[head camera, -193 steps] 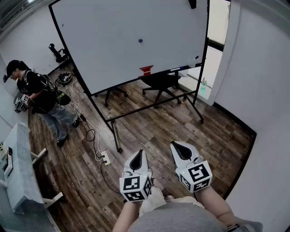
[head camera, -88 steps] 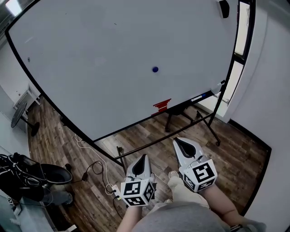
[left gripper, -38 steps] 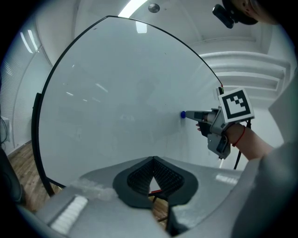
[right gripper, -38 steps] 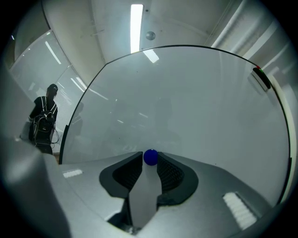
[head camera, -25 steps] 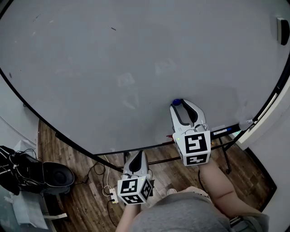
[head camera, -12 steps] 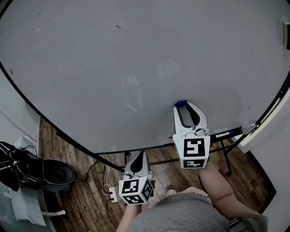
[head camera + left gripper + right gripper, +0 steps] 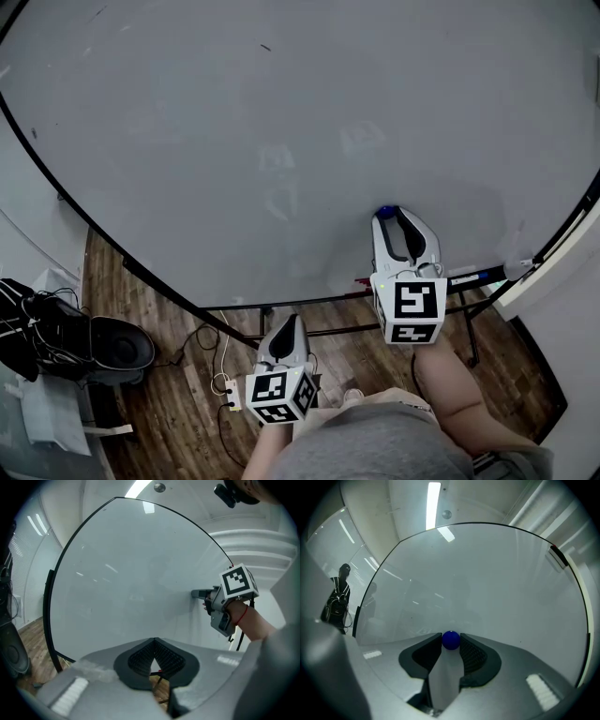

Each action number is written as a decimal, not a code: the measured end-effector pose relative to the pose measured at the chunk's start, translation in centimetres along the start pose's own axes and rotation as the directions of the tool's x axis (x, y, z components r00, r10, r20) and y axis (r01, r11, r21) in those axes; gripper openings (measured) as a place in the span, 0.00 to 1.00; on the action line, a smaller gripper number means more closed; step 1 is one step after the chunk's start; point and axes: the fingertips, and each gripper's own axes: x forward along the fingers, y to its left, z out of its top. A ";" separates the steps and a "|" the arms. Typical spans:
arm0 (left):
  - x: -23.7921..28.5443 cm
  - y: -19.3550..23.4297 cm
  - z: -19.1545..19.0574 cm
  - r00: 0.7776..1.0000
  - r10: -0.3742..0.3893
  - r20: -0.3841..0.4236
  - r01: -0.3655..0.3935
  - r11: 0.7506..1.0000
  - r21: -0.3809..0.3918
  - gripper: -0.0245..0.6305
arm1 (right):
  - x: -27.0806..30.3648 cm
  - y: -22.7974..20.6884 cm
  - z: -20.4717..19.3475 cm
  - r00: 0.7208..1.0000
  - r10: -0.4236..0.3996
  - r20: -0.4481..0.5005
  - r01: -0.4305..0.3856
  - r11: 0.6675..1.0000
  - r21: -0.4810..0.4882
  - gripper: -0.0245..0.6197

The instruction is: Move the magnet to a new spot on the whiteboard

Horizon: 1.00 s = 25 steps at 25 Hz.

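A small blue round magnet (image 7: pixel 385 212) sticks to the large whiteboard (image 7: pixel 281 112) low on its right side. My right gripper (image 7: pixel 395 218) is raised to the board, and its two pads touch the magnet (image 7: pixel 450 640) on either side, jaws drawn in around it. In the right gripper view the gripper (image 7: pixel 450 641) points straight at the whiteboard (image 7: pixel 487 583). My left gripper (image 7: pixel 288 325) hangs low in front of me, shut and holding nothing. The left gripper view shows its tips (image 7: pixel 153 641) together, with the right gripper (image 7: pixel 199 593) against the board beyond.
The board's black frame and stand (image 7: pixel 159 286) run below the board, with a marker on the tray (image 7: pixel 469 276) at the right. A black bag and chair (image 7: pixel 66 342) sit on the wooden floor at left, near a power strip (image 7: pixel 228 392). A person (image 7: pixel 337 597) stands far left.
Since the oldest frames I have walked up to the board and lifted the right gripper to the magnet. In the last second its jaws narrowed onto the magnet; the left gripper stayed low.
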 end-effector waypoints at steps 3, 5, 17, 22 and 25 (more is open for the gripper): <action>-0.5 0.6 -0.1 1.000 0.006 0.002 -0.006 1.000 -0.012 0.04 | -0.4 -0.5 -0.4 1.000 -0.018 -0.011 0.018 1.000 0.003 0.22; -0.7 0.9 -0.2 1.000 0.003 0.001 -0.003 1.000 -0.014 0.04 | -0.8 -0.5 -0.4 0.999 -0.030 -0.014 0.030 1.000 -0.004 0.22; -2.4 4.9 1.1 0.997 -0.079 -0.016 0.079 0.997 0.016 0.04 | -3.0 3.7 0.0 0.995 -0.089 -0.035 0.088 0.996 -0.030 0.22; -4.0 7.4 2.1 0.995 -0.100 -0.028 0.101 0.994 0.030 0.04 | -3.7 6.5 1.2 0.993 -0.115 -0.034 0.114 0.993 -0.032 0.22; -4.9 8.9 2.7 0.994 -0.103 -0.028 0.104 0.994 0.033 0.04 | -3.8 8.4 2.0 0.993 -0.117 -0.035 0.116 0.993 -0.038 0.22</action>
